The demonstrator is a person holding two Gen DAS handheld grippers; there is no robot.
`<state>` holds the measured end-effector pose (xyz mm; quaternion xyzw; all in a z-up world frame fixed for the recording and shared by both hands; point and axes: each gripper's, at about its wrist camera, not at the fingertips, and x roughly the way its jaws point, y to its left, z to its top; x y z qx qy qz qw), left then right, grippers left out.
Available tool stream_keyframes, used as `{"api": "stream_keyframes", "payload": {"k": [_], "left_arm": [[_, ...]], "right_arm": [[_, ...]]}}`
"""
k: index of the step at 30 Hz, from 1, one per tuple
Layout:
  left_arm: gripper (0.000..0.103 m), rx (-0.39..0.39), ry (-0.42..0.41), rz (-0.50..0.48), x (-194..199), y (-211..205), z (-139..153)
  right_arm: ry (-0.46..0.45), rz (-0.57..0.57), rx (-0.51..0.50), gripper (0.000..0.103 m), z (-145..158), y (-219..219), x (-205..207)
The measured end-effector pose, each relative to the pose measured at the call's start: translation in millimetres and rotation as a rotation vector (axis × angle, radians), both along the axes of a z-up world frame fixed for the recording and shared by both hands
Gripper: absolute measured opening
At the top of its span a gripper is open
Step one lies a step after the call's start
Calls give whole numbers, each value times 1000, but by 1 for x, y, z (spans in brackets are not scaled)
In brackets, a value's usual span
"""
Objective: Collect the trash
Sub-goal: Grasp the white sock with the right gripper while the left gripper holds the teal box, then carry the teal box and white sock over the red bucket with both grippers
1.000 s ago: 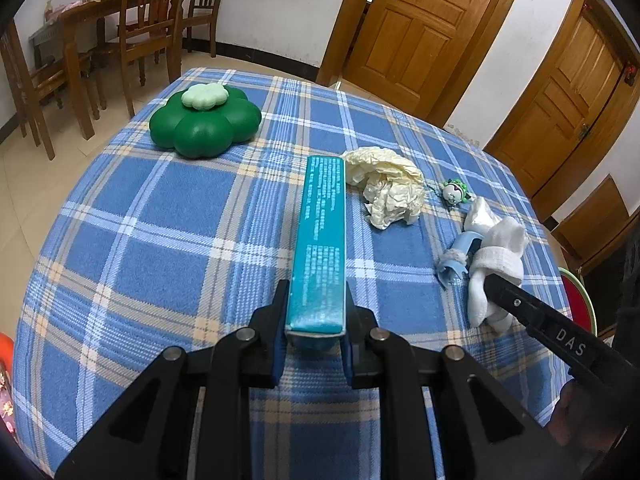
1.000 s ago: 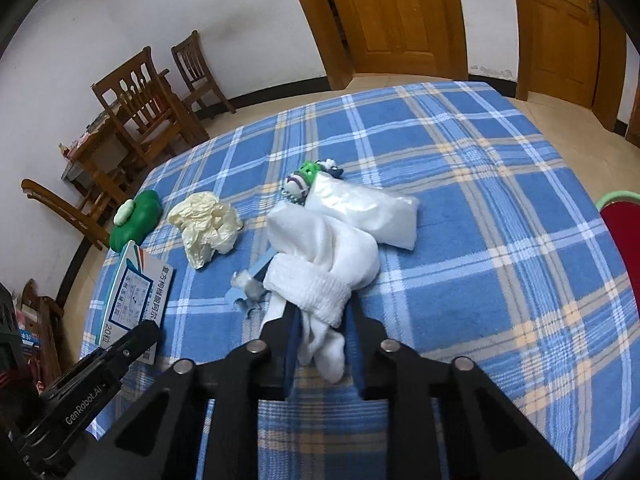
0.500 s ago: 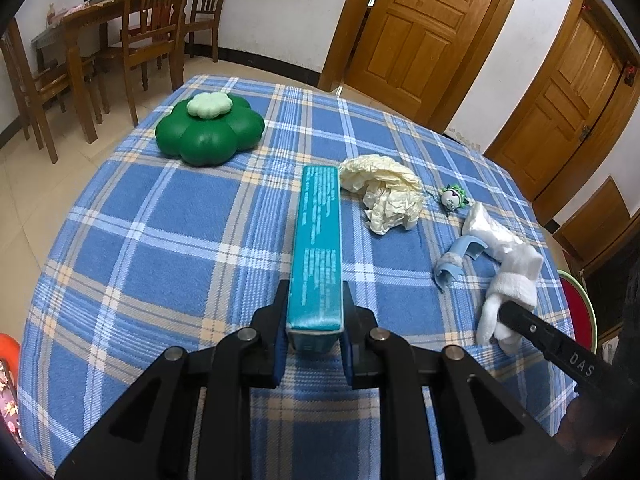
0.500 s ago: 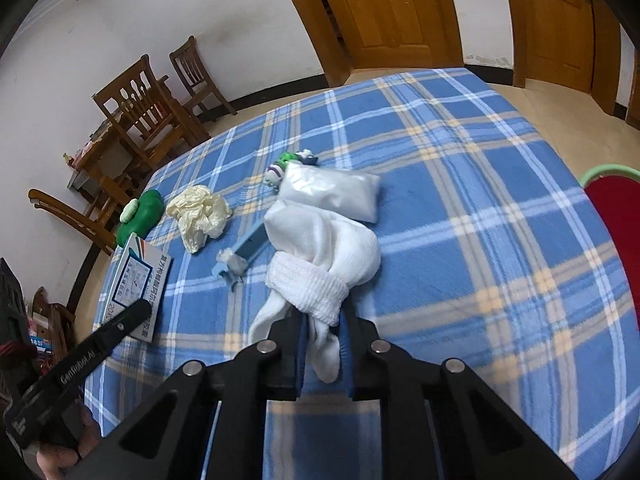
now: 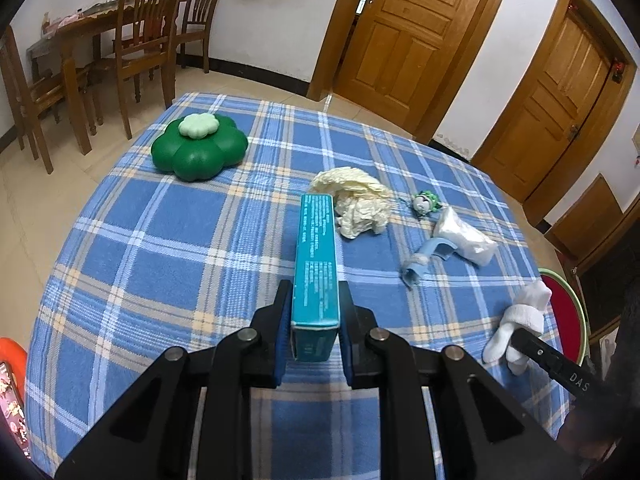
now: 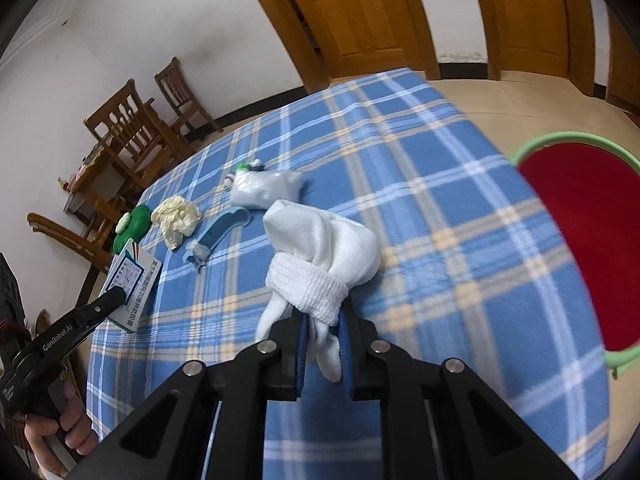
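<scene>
The right gripper (image 6: 323,354) is clamped on soft, light rolled white socks (image 6: 320,256); the left gripper (image 5: 315,344) pinches a stiff teal carton (image 5: 316,264) endwise, the bin (image 6: 624,356) at three o'clock.

blue plaid tablecloth (image 5: 192,248), teal box (image 5: 316,264), white sock (image 6: 320,256), green flower-shaped container (image 5: 199,148), red bin (image 6: 580,240)

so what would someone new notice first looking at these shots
Probably the teal box clamped upright in the left gripper over the blue plaid tablecloth, and the white sock bundle pinched in the right gripper. Next, the green flower-shaped container at the table's far left, and the red bin with a green rim beside the table's right edge.
</scene>
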<state>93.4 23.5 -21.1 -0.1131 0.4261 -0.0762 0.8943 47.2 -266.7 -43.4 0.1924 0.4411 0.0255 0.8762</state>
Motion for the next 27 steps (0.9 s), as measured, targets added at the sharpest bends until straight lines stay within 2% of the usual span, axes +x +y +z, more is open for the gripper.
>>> {"api": "stream_keyframes", "payload": {"k": [20,27], "left_arm": [[19,-15,-24,-143,-19,-54,28],[19,13,-39,-215,-24,-84,37]], "right_arm": [[-77,-209,60,16,20,-91,-62],[-102,-293,78,16,23,-123,-78]]}}
